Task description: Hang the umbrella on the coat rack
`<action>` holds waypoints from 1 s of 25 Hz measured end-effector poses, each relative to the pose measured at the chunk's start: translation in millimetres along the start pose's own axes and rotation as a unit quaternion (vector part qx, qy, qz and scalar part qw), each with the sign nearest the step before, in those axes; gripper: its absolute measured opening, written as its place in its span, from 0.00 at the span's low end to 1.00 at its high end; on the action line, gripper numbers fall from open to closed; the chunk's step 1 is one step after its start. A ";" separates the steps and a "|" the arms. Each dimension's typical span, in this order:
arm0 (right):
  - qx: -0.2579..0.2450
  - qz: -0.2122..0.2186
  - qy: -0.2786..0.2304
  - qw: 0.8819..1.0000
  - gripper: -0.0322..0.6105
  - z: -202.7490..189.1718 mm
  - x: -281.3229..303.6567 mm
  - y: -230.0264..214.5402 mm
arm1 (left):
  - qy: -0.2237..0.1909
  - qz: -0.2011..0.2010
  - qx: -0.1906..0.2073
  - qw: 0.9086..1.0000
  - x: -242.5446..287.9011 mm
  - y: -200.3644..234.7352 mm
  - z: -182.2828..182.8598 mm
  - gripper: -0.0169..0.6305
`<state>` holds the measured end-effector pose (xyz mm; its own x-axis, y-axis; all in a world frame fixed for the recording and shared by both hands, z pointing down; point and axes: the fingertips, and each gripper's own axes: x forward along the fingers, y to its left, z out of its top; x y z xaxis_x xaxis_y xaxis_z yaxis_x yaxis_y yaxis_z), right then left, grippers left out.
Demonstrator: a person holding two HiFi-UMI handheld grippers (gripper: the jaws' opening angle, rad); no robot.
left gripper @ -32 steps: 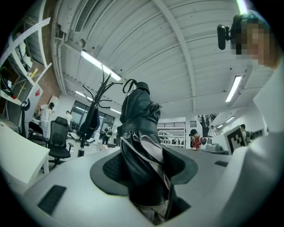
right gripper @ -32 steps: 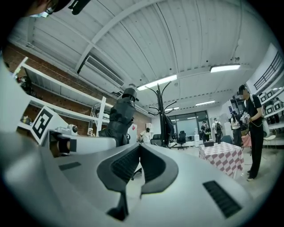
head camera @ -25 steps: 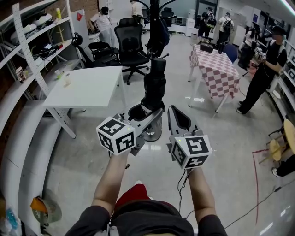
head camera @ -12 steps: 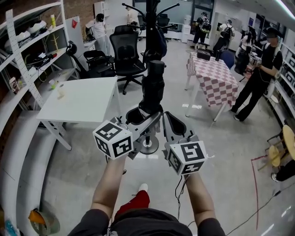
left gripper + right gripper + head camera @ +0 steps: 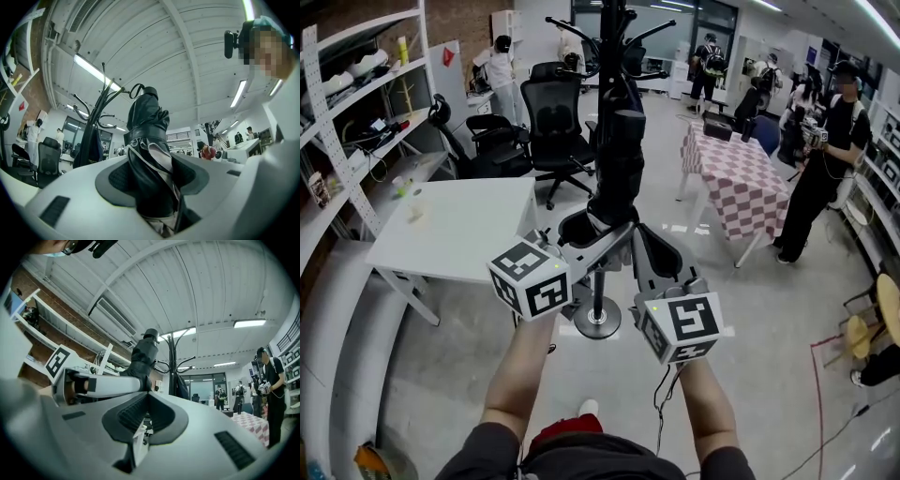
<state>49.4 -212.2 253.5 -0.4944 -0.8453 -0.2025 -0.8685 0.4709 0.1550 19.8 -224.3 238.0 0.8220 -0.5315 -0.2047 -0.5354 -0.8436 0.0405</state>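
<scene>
Within the left tool (image 5: 598,236), umbrella (image 5: 617,155) stands upright (folded).

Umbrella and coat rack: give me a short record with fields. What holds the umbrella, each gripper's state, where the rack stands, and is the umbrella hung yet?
umbrella: black, folded, pointing up towards the rack
left gripper: shut on the umbrella's lower end
right gripper: jaws together, nothing visible between them, beside the left gripper
coat rack: straight ahead, just behind the umbrella; a dark item hangs on it
hung: not yet, the umbrella is in the gripper
nearby: white table to the left, checked-cloth table to the right
</scene>
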 end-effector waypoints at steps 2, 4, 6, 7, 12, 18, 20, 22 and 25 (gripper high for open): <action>-0.005 -0.004 -0.009 1.000 0.08 5.9 11.6 -6.6 | -0.003 -0.007 0.010 1.000 10.6 8.4 9.8 0.37; -0.009 -0.012 -0.019 1.000 0.08 12.5 21.2 -13.6 | -0.006 -0.014 0.020 1.000 19.7 15.4 19.1 0.37; -0.014 -0.015 -0.029 0.999 0.08 19.2 29.4 -19.7 | -0.010 -0.022 0.029 0.999 27.3 21.2 27.6 0.37; -0.017 -0.016 -0.033 0.999 0.08 22.5 33.3 -22.7 | -0.012 -0.026 0.032 0.999 30.9 23.8 31.6 0.37; -0.032 -0.029 -0.050 0.998 0.08 39.0 49.6 -35.2 | -0.022 -0.045 0.046 0.998 46.2 34.3 50.8 0.37; -0.045 -0.052 -0.063 0.996 0.08 55.5 65.7 -47.4 | -0.028 -0.063 0.068 0.995 60.6 44.2 71.5 0.37; -0.050 -0.057 -0.067 0.995 0.08 60.6 70.1 -51.3 | -0.031 -0.068 0.074 0.994 65.4 46.5 77.3 0.37; -0.052 -0.059 -0.068 0.995 0.08 66.7 76.2 -53.4 | -0.033 -0.071 0.078 0.994 68.8 50.4 85.0 0.37; -0.055 -0.064 -0.064 0.994 0.08 74.9 85.9 -56.5 | -0.035 -0.075 0.080 0.993 74.0 57.0 96.6 0.37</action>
<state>53.3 -292.5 155.0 -0.3876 -0.8536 -0.3480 -0.9186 0.3262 0.2229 31.4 -304.3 130.7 0.8821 -0.3904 -0.2636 -0.4373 -0.8867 -0.1500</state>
